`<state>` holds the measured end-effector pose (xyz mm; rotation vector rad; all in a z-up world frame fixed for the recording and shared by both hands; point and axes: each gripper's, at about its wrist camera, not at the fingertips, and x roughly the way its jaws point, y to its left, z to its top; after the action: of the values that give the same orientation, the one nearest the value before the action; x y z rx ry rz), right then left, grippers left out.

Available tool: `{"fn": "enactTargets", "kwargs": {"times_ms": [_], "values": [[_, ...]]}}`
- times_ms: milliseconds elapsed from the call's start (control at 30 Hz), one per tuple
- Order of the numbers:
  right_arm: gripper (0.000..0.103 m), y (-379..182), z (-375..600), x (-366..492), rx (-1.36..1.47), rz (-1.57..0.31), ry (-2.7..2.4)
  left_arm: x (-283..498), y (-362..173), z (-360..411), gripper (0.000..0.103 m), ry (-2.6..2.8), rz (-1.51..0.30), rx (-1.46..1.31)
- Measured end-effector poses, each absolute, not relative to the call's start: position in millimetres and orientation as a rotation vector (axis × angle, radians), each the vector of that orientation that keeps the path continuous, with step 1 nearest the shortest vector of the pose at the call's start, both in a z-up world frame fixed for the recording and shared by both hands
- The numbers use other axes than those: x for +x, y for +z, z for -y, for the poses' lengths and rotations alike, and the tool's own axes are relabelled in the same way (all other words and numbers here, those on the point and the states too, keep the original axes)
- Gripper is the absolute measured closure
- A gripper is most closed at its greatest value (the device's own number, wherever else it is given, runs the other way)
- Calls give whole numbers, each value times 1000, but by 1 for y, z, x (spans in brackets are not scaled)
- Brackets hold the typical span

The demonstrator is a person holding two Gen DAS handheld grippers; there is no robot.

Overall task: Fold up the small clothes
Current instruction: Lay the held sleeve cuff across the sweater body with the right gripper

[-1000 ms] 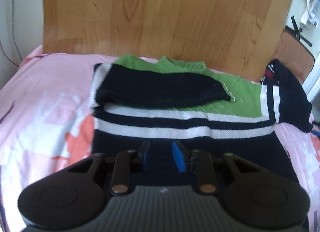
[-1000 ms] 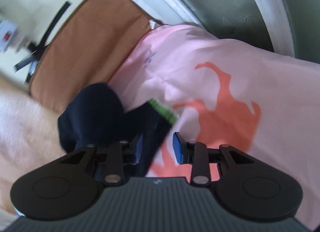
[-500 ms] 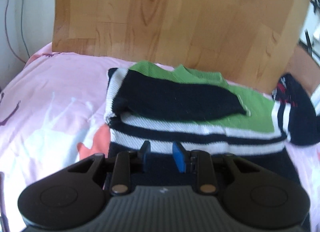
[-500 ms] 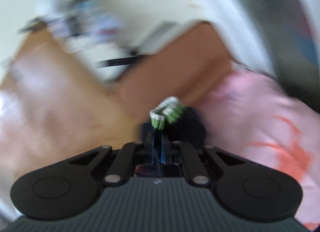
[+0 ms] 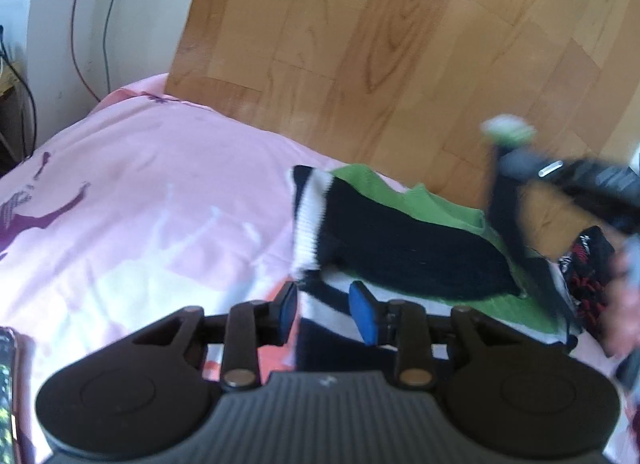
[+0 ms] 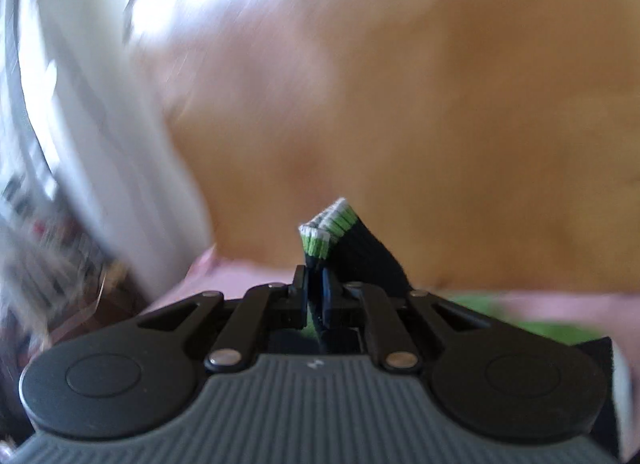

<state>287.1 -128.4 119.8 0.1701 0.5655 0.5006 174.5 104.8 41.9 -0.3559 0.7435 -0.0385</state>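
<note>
A small knitted sweater (image 5: 404, 240), green, black and white striped, lies on the pink bedsheet (image 5: 140, 200). One black sleeve is folded across its chest. My left gripper (image 5: 322, 310) is open and empty, low over the sweater's lower left edge. My right gripper (image 6: 315, 288) is shut on the other sleeve's striped cuff (image 6: 328, 230) and holds it up in the air. In the left wrist view the right gripper (image 5: 520, 176) shows blurred at the right, with the black sleeve (image 5: 512, 224) hanging from it.
A wooden headboard (image 5: 400, 44) stands behind the bed. A dark garment with red print (image 5: 588, 264) lies right of the sweater. Cables run down the wall (image 5: 92, 16) at the left. A phone edge (image 5: 6, 392) shows at the bottom left.
My right gripper closed on the sleeve cuff and lifted it up and over toward the sweater's body. My left gripper shifted left along the sweater's lower edge, still open.
</note>
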Motion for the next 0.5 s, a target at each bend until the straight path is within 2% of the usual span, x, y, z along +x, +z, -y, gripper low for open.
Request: {"fn": "enactTargets", "kwargs": {"times_ms": [100,133,200,333,500], "values": [[89,79,101,302,141,-755,599,181,43,-109,73,-42,-749,-343],[89,74,105,300,140,-768,591,184,44,-110,71,-47,-747,-332],[89,77,134,290,160,-739,571,192,45,-109,68,-49,-742,-305],[87,91,211,270,199,-654,394,219,43,-97,67,-89,-750,-291],[87,69,271,263,201,-755,206,257,26,-58,69,-132,-784,-180]]}}
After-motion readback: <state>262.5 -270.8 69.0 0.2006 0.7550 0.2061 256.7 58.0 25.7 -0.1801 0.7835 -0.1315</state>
